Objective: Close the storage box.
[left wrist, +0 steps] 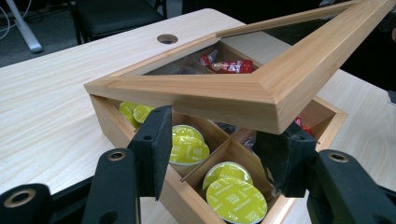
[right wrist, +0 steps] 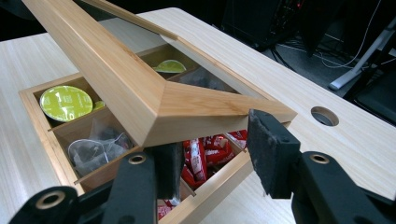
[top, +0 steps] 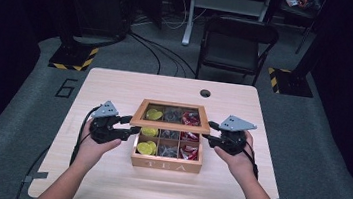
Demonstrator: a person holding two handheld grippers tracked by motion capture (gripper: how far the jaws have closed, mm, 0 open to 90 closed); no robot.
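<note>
A wooden tea box [top: 166,165] marked "TEA" on its front sits mid-table [top: 115,85], its glass-paned lid [top: 170,125] raised and tilted on its rear hinge. The left gripper [top: 128,126], held in the person's left hand [top: 92,148], stands at the box's left side with its jaws apart; in the left gripper view the lid's front corner [left wrist: 275,100] hangs just above and between the two pads [left wrist: 156,149], which do not press on it, so this tool is released. Beneath those jaws lie yellow-green coffee capsules [left wrist: 236,196] in the near compartments. The right gripper [top: 209,133], in the right hand [top: 238,159], stands at the box's right side; in the right gripper view the lid's other front corner [right wrist: 187,112] sits just over the jaws, one pad [right wrist: 273,154] beside the lid's edge and the other below it inside the box, and whether they pinch the wood cannot be told. Right under that tool are red wrapped sachets [right wrist: 201,158]; farther left, clear tea bags [right wrist: 95,151] and another capsule [right wrist: 65,102].
</note>
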